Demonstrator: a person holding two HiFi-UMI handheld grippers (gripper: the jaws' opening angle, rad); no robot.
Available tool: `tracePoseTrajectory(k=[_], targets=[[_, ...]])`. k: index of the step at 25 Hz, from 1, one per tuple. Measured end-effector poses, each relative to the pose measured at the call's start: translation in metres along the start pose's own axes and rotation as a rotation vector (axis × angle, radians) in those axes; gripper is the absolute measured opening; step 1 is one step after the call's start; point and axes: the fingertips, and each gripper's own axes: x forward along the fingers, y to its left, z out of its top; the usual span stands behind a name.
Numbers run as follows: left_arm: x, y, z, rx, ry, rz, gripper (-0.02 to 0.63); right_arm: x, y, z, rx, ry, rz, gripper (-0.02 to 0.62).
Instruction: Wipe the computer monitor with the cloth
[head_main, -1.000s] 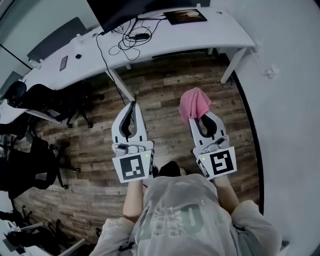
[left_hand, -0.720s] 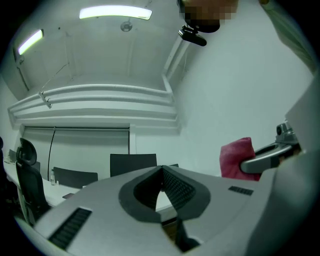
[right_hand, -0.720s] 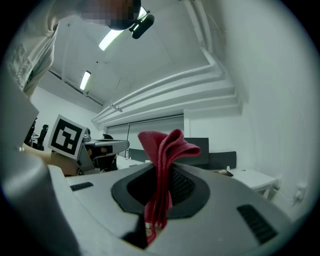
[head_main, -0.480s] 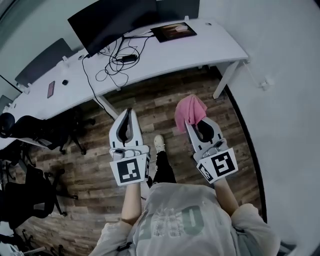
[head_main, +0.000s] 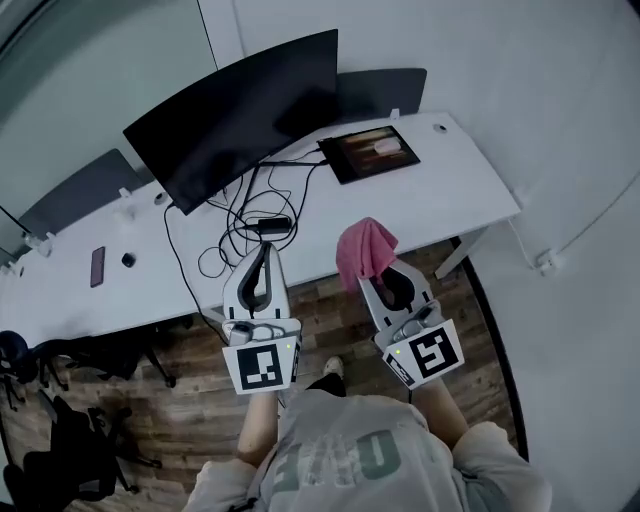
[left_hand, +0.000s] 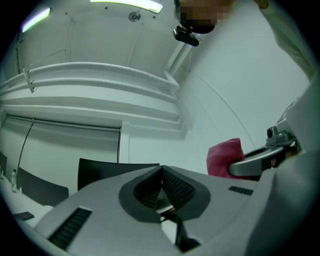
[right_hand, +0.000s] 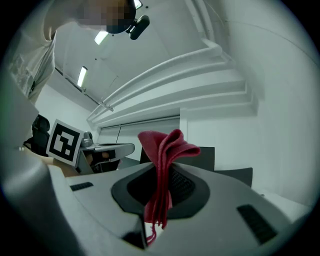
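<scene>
Status: approach phase. No contact with the screen yet.

1. Note the change of position. One second ago both grippers hung over the wooden floor, with the tabletop (head_main: 455, 190) far ahead and only the lower edge of the monitor (head_main: 240, 115) in the head view. The whole monitor is now in view, and both grippers have come forward to the tabletop's near edge.
2. Check the right gripper (head_main: 374, 272). It is clamped on the pink cloth (head_main: 365, 248), as before. In the right gripper view a fold stands up above the jaws and the rest hangs down between them.
3. Check the left gripper (head_main: 262, 250). Its jaws are pressed together with nothing between them.
4. Locate the work surface. The monitor stands upright at the back of the tabletop, ahead and to the left of the cloth and well apart from it. A tangle of cables (head_main: 245, 225) lies between, and a tablet (head_main: 370, 153) rests to the monitor's right.

The wiping itself is probably still to begin. Expect to carry the cloth forward and left, over the cables, before it meets the screen.
</scene>
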Motion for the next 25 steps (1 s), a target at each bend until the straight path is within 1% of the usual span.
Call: tracePoseTrajectory(k=[4, 6, 8, 12, 15, 20, 25], targets=[[0.069, 0.029, -0.01, -0.016, -0.007, -0.015, 0.014, 0.073, -0.027, -0.001, -0.004, -0.015, 0.003, 0.051], [0.096, 0.038, -0.019, -0.006, 0.004, -0.02, 0.014, 0.103, -0.04, -0.001, 0.001, -0.02, 0.016, 0.051], [0.118, 0.044, -0.026, -0.02, 0.007, -0.016, 0.014, 0.127, -0.049, -0.001, 0.005, -0.028, 0.031, 0.051], [0.146, 0.056, -0.036, -0.055, 0.001, 0.0, 0.014, 0.164, -0.056, -0.014, 0.056, -0.023, 0.066, 0.051], [0.164, 0.063, -0.048, -0.06, 0.012, 0.016, 0.014, 0.19, -0.062, -0.029, 0.106, -0.009, 0.104, 0.051], [0.199, 0.072, -0.064, -0.049, 0.018, 0.043, 0.014, 0.229, -0.078, -0.036, 0.099, -0.034, 0.154, 0.051], [0.241, 0.077, -0.074, -0.035, 0.017, 0.072, 0.014, 0.265, -0.107, -0.043, 0.107, -0.043, 0.207, 0.051]])
